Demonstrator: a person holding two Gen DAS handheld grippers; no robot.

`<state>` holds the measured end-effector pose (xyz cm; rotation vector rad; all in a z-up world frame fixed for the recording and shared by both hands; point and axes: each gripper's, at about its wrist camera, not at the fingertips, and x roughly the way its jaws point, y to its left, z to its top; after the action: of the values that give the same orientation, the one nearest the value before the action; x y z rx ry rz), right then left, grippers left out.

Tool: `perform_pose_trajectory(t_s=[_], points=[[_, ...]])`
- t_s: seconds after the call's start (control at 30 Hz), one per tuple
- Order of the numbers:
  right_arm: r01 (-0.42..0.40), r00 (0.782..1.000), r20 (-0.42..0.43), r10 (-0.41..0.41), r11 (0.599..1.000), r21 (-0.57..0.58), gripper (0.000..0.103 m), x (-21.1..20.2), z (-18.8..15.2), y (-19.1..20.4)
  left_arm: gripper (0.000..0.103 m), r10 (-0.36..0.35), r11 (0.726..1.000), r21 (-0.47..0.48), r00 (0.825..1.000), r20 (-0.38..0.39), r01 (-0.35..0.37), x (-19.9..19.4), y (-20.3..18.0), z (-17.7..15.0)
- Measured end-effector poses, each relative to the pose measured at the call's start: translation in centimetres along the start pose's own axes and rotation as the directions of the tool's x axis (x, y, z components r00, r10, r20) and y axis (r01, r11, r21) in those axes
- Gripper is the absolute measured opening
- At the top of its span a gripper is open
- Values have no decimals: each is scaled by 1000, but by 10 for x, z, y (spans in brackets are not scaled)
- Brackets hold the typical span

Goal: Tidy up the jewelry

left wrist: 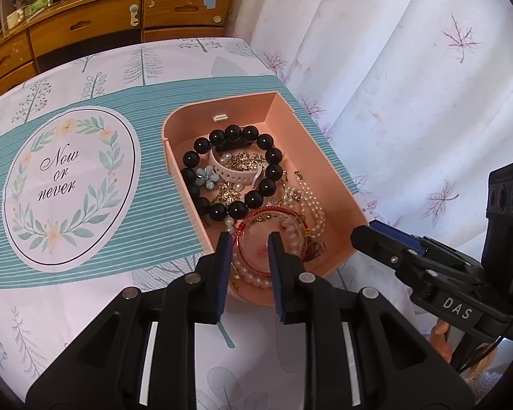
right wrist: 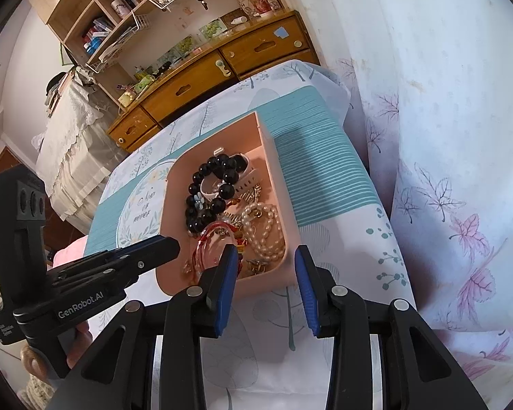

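Hovering over pink plastic jewelry tray (left wrist: 325,171), lower centre; left gripper (left wrist: 246,239), right gripper (right wrist: 265,251) jaws apart, empty; risking snagging tangled red string bracelet (left wrist: 256,218).

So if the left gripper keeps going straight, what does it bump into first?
Probably the red bangle at the near end of the pink box; it lies right between the left gripper's open tips, though depth is hard to judge.

Tree-print tablecloth (left wrist: 85,307), wooden drawer cabinet (left wrist: 95,24), leaf-patterned curtain (left wrist: 410,85), bookshelf (right wrist: 119,10)
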<state>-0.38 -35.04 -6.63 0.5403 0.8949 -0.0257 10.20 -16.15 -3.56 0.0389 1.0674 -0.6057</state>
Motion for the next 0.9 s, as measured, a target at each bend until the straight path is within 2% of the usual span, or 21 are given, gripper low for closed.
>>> perform_pose_trajectory(t_s=[0.17,0.2,0.27,0.3,0.43,0.57,0.73,0.9], points=[[0,1000,18,0,1000,-14,35,-4,-2,6,27,-18,1000,-17,1000,13,18,-8,2,-1],[1,1000,22,0,1000,-17,35,-6,-2,7,31,0,1000,-20,1000,20,1,-11,2,-2],[2,1000,30,-1,1000,-26,35,-9,-3,11,49,29,999,-27,999,42,-28,-16,4,-3],[1,999,34,0,1000,-30,35,-10,-4,12,50,37,999,-34,997,61,-35,-21,5,-4],[-2,999,41,4,999,-46,35,-16,-6,20,51,51,997,-65,996,76,-46,-33,13,-10],[-1,999,46,4,998,-68,35,-20,-10,31,51,104,993,-74,990,96,-97,-47,16,-22],[0,999,45,4,995,-100,35,-25,-20,45,53,201,978,-73,973,111,-194,-66,17,-46],[-7,1000,25,10,991,-137,35,-24,-35,60,59,263,962,-108,958,115,-251,-80,24,-72]])
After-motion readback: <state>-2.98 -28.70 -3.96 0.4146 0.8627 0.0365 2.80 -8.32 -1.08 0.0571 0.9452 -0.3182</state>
